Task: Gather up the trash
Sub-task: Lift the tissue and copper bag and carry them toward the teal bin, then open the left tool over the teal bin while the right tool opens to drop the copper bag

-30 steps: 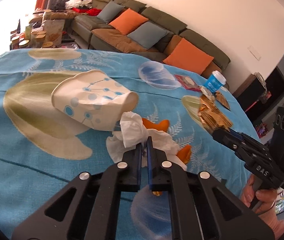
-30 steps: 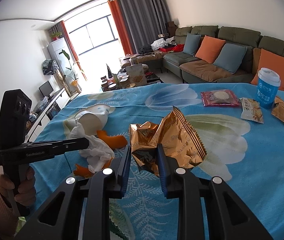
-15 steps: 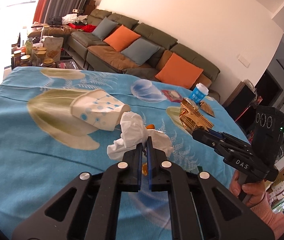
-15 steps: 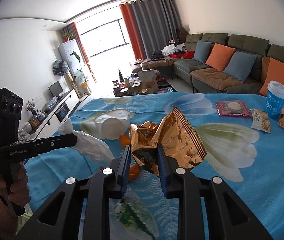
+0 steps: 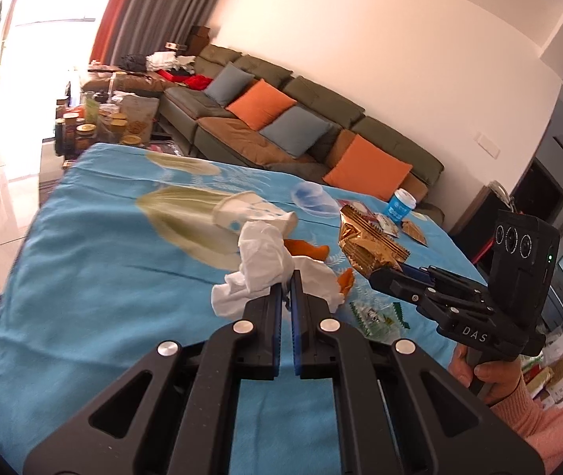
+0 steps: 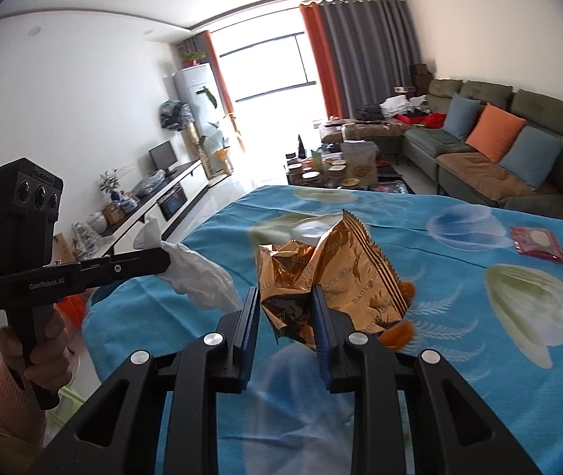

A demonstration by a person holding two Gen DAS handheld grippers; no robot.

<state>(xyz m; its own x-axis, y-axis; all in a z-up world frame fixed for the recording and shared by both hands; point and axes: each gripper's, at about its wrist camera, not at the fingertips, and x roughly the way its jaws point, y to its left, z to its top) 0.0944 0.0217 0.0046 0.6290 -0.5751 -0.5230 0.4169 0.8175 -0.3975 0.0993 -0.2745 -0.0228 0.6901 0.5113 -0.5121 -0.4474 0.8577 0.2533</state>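
Note:
My left gripper is shut on a crumpled white tissue, held up above the blue tablecloth. The same tissue hangs from the left gripper in the right wrist view. My right gripper is shut on a crinkled gold snack wrapper, lifted off the cloth; in the left wrist view the wrapper sticks out of the right gripper. A tipped paper cup and orange peel pieces lie on the cloth beyond the tissue.
A blue cup, a brown packet and a red packet lie at the table's far side. A small green-and-white wrapper lies near my left fingers. A sofa and cluttered coffee table stand beyond.
Both grippers have lifted and pulled back from the table, carrying the tissue and the gold wrapper. The cup and peel stayed on the cloth and look farther away.

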